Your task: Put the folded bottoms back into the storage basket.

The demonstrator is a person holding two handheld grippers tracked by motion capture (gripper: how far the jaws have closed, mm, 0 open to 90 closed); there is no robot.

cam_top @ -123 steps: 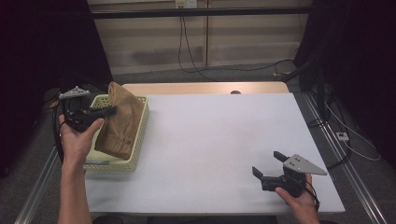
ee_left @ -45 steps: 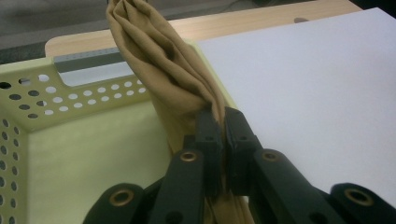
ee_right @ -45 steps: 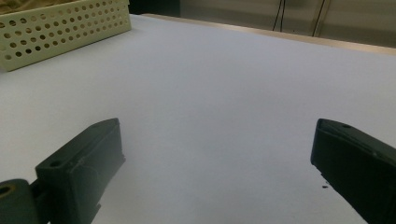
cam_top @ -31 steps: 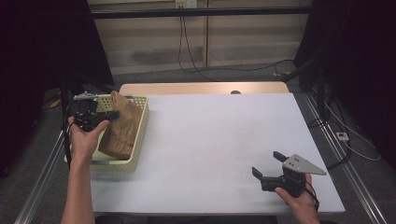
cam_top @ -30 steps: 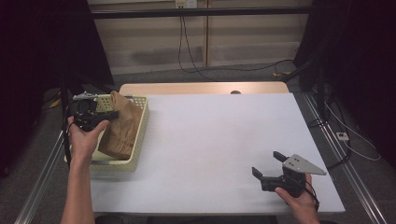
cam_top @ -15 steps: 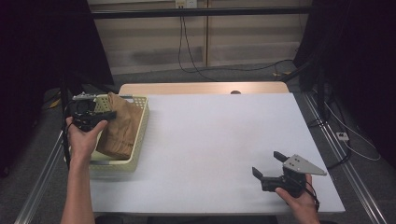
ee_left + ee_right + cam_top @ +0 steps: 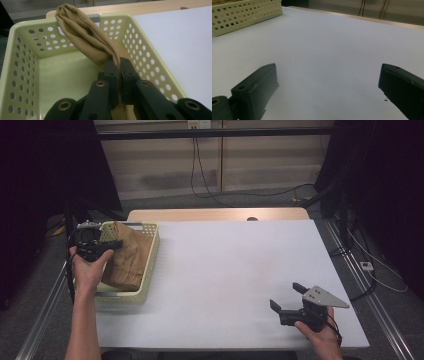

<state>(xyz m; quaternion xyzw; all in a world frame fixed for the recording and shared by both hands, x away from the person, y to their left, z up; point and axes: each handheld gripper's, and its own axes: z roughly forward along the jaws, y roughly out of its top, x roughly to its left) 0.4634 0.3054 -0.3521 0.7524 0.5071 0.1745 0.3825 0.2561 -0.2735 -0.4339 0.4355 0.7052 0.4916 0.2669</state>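
Observation:
A tan cloth (image 7: 126,256) lies bunched in a pale yellow perforated basket (image 7: 148,270) at the table's left edge. My left gripper (image 7: 114,244) hovers over the basket's left side, shut on a fold of that cloth. In the left gripper view the cloth (image 7: 87,37) rises from between the closed jaws toward the basket's far wall (image 7: 45,40). My right gripper (image 7: 287,297) rests low near the table's front right corner, open, with bare white tabletop between its jaws.
The white table (image 7: 235,265) stretches between the basket and the right gripper. A wooden strip (image 7: 215,214) borders its far edge. Metal rails run along both sides, and cables (image 7: 235,190) lie on the floor beyond.
My left gripper has shifted slightly left and back over the basket with the cloth still in it. The right gripper has stayed in place.

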